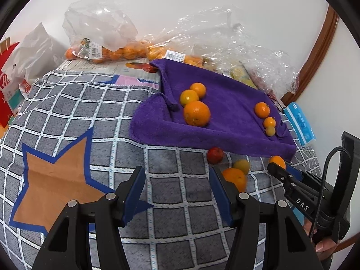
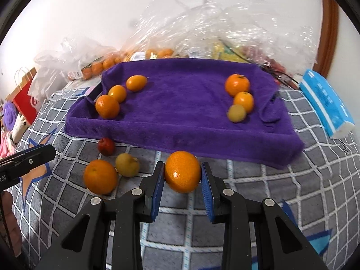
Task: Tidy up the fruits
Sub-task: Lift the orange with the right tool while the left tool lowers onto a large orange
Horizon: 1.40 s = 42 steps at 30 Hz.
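Note:
A purple towel (image 2: 180, 121) lies on the checked cloth, with three oranges (image 2: 107, 106) at its left end and three small fruits (image 2: 243, 100) at its right. In front of the towel, my right gripper (image 2: 182, 165) is shut on an orange (image 2: 182, 172), its blue pads pressing both sides. To its left, a red fruit (image 2: 106, 146), a yellow fruit (image 2: 127, 164) and another orange (image 2: 100, 176) lie loose on the cloth. My left gripper (image 1: 177, 171) stands open over the checked cloth (image 1: 157, 157), nothing between its fingers. The loose fruits (image 1: 235, 177) lie just right of it.
Clear plastic bags (image 1: 108, 45) of oranges and other fruit are piled along the wall behind the towel. A blue tissue pack (image 2: 326, 103) lies at the right. A red paper bag (image 1: 6, 85) and white bags stand at the left edge.

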Tool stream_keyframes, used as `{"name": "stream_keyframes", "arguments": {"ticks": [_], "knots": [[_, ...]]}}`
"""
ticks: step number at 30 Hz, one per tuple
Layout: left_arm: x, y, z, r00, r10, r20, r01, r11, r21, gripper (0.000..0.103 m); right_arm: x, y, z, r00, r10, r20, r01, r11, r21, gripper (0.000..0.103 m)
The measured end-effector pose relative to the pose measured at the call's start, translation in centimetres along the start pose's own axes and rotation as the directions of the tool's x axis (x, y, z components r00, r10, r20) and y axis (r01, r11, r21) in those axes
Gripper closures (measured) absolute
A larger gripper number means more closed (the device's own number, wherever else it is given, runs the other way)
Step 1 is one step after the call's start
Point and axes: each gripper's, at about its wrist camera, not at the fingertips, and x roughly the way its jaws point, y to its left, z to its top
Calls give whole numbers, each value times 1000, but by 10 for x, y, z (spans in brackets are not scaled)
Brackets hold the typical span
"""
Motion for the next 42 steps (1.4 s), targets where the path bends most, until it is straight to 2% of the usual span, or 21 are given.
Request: {"name": "stream_keyframes", "arguments": {"ticks": [12, 16, 23, 34, 38, 42], "knots": [[-10, -32, -8, 1000, -26, 1, 26, 998, 49, 45, -25, -38, -19, 999, -38, 32, 36, 997, 64, 71], [-5, -44, -8, 999, -45, -20, 47, 997, 65, 45, -31, -51, -25, 996, -77, 41, 73, 993, 87, 71], [5, -62, -11, 998, -45, -44, 49, 994, 98, 45, -26, -60, -33, 998, -62, 21, 59, 993, 104, 71], [32, -80, -17, 999, 18, -48, -10, 989, 150, 47, -11, -63, -39, 999, -43, 8, 42, 994, 100, 71], [41, -85, -22, 997, 68, -23, -62, 978, 197, 62, -10, -61, -40, 998, -55, 22, 53, 995, 89, 71], [44, -87, -27, 997, 82, 6, -81, 970, 227, 63, -8, -61, -39, 998, -57, 22, 54, 995, 89, 71]]}}
